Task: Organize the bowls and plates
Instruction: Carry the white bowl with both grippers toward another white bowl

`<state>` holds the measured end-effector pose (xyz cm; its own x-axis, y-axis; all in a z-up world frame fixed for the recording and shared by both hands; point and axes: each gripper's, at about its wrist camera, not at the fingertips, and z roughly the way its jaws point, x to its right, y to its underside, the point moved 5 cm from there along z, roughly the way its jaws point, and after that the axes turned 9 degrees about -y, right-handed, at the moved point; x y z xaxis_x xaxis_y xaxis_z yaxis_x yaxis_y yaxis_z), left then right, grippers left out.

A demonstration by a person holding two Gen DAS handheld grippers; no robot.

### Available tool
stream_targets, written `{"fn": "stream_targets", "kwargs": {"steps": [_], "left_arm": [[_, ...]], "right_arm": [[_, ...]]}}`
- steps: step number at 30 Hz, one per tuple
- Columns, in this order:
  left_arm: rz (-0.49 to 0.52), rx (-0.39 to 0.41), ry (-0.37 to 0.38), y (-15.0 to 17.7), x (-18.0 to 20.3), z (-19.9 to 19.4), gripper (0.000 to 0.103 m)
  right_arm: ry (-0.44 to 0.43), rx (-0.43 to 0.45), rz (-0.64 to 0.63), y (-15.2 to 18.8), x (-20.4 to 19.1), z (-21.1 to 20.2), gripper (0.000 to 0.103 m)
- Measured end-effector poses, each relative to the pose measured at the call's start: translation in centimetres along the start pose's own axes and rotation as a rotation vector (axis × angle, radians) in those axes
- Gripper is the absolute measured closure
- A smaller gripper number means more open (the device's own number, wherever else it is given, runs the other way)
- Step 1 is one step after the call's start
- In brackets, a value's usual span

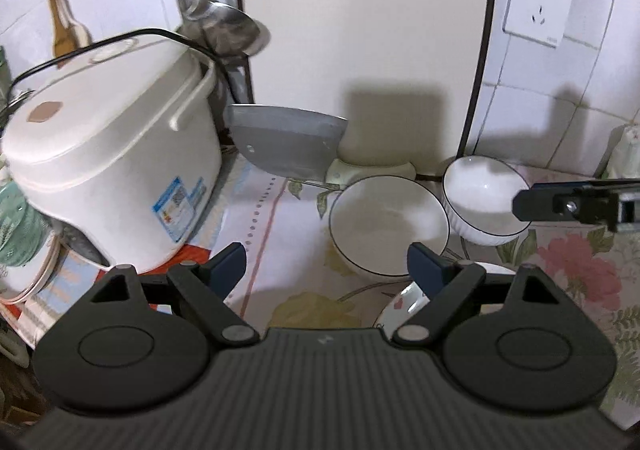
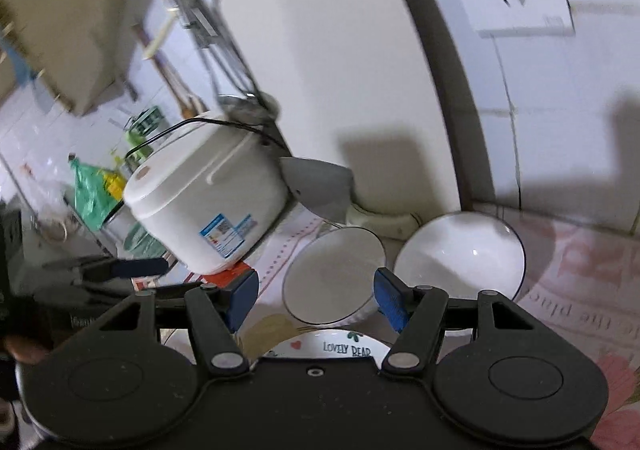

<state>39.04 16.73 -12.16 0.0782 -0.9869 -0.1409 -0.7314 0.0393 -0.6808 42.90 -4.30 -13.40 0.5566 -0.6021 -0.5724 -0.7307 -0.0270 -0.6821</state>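
Observation:
Two white bowls with dark rims stand side by side on the floral cloth by the wall: a wide bowl [image 1: 388, 226] [image 2: 334, 274] and a ribbed bowl [image 1: 484, 202] [image 2: 460, 250] to its right. A small "Lovely Bear" dish [image 2: 332, 346] [image 1: 404, 302] lies nearer, partly hidden under the grippers. My left gripper [image 1: 326, 264] is open wide and empty, just short of the wide bowl and to its left. My right gripper [image 2: 316, 298] [image 1: 560, 202] is open above the dish, its pads touching nothing, with the wide bowl just beyond them.
A white rice cooker [image 1: 116, 170] [image 2: 208, 210] stands at the left. A cleaver [image 1: 284, 142] leans on the wall behind the bowls. A ladle [image 1: 236, 26] hangs above it. A wall socket [image 1: 538, 6] is at the upper right.

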Motion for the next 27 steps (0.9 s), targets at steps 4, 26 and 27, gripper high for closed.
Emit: {"fn": "stream_targets", "kwargs": {"steps": [4, 26, 27], "left_arm": [[-0.019, -0.017, 0.012, 0.1, 0.7, 2.1, 0.015], [-0.246, -0.253, 0.046, 1.8, 1.3, 11.4, 0.069], [-0.261, -0.257, 0.058, 1.8, 1.3, 11.5, 0.075]], "right_arm": [[-0.005, -0.032, 0.073, 0.4, 1.4, 1.5, 0.034], [0.154, -0.052, 0.303, 3.0, 4.3, 8.9, 0.059], [0.175, -0.048, 0.290, 3.0, 4.3, 8.9, 0.061]]}}
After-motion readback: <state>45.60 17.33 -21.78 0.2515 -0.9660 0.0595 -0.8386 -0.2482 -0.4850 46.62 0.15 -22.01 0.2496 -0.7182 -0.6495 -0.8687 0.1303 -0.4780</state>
